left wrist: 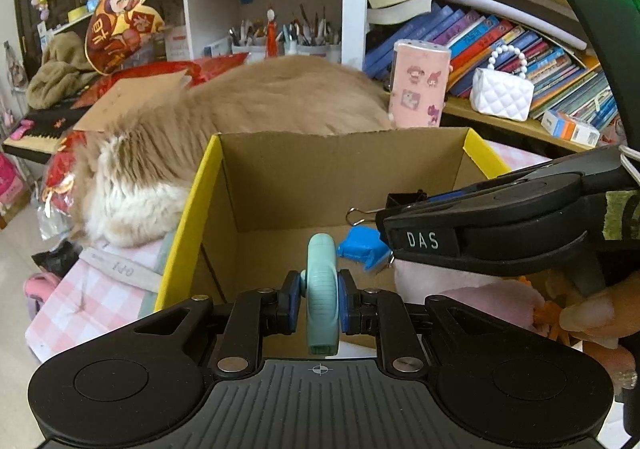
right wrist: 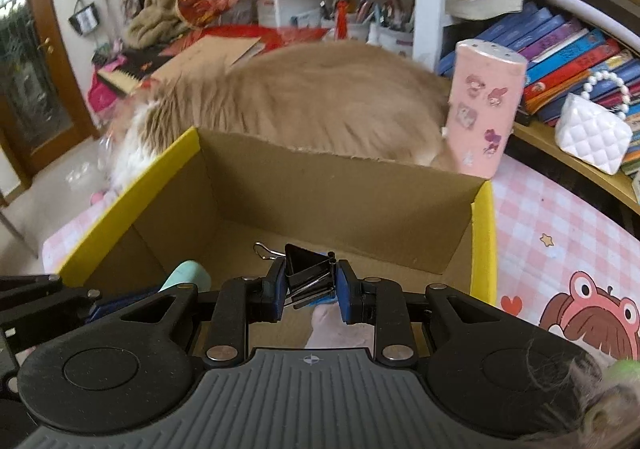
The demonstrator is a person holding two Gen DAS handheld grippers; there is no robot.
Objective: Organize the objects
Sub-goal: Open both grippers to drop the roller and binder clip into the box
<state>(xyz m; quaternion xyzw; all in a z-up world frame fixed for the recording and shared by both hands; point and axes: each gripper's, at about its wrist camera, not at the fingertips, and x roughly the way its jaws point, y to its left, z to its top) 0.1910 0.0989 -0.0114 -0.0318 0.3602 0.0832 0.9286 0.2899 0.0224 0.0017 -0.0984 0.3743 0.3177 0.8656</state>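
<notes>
Left gripper (left wrist: 320, 303) clamped on teal tool (left wrist: 322, 289); right gripper (right wrist: 310, 299) on binder clip (right wrist: 306, 273). Collision risk over cardboard box (right wrist: 360, 205); cat (left wrist: 240, 117) at 12 o'clock.

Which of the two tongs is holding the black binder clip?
The right tongs pinch the black binder clip over the cardboard box; the left tongs hold a mint-green plastic item instead.

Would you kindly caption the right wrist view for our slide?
Right tool holds a black binder clip over the open cardboard box, cat behind.
</notes>
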